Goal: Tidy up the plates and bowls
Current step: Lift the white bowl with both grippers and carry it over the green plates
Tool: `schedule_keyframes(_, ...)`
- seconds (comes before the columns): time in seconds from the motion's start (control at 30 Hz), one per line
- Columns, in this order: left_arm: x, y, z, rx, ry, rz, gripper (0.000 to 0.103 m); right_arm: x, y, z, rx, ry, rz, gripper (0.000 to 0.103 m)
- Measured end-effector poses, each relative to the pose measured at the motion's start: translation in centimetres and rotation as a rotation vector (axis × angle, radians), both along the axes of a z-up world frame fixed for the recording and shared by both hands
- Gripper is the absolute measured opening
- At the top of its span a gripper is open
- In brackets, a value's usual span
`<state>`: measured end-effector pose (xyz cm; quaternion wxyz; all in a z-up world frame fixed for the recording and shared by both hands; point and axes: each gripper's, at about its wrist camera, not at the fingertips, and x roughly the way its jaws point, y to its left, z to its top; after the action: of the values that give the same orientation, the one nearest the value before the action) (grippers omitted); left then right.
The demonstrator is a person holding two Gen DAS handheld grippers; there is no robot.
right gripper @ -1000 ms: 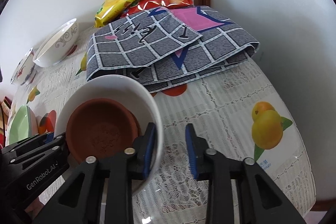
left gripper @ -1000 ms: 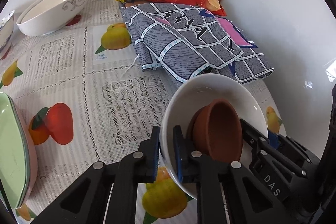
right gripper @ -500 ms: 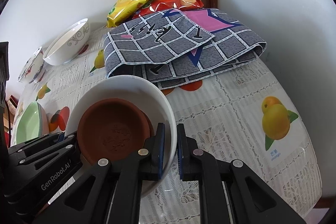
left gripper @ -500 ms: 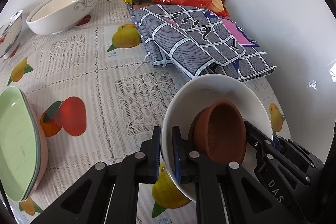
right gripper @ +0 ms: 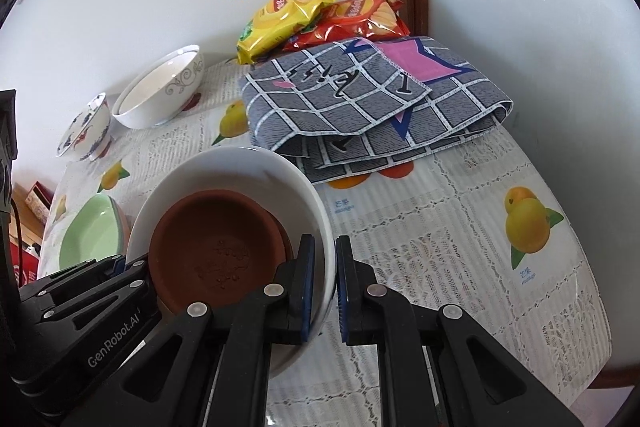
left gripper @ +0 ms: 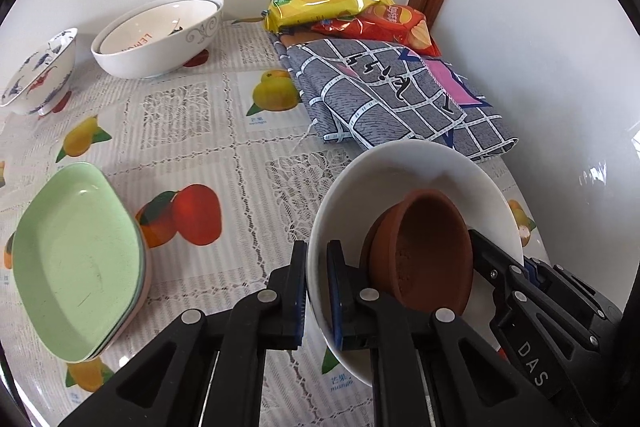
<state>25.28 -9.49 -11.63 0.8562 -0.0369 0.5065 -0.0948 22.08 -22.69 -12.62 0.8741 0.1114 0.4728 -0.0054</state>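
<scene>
my left gripper (left gripper: 317, 283) and right gripper (right gripper: 324, 281) each clamp the white bowl's (left gripper: 404, 163) rim; the brown dish (right gripper: 216, 247) sits inside, folded cloth (right gripper: 360, 107) at twelve o'clock.

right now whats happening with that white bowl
A person holds the white bowl with both handheld grippers. The left gripper is shut on one side of its rim and the right gripper on the opposite side. Brown clay dishes are nested inside it. The green plates and the other bowls sit on the fruit-print tablecloth.
</scene>
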Motion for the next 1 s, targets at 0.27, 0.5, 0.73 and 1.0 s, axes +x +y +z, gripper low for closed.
schedule_keyframes(0.27,-1.3,1.2,1.4,-0.002,-0.011,0.006,0.01,-1.1,1.1,1.7,-0.002,-0.022,0.0,0.01)
schedule_keyframes(0.5,-2.0,2.0,2.7,0.009,-0.033,0.011,0.01,-1.7,2.1,2.9,0.006,-0.038,0.001,0.01)
schedule_keyframes(0.73,-2.4,3.1,3.9,0.0,-0.052,0.022,0.01,-1.9,3.0,4.3,-0.001,-0.058,0.008,0.01)
schedule_keyframes(1.0,-2.8,4.3,5.0,-0.003,-0.072,0.028,0.01,-2.0,4.1,5.6,-0.001,-0.077,0.012,0.01)
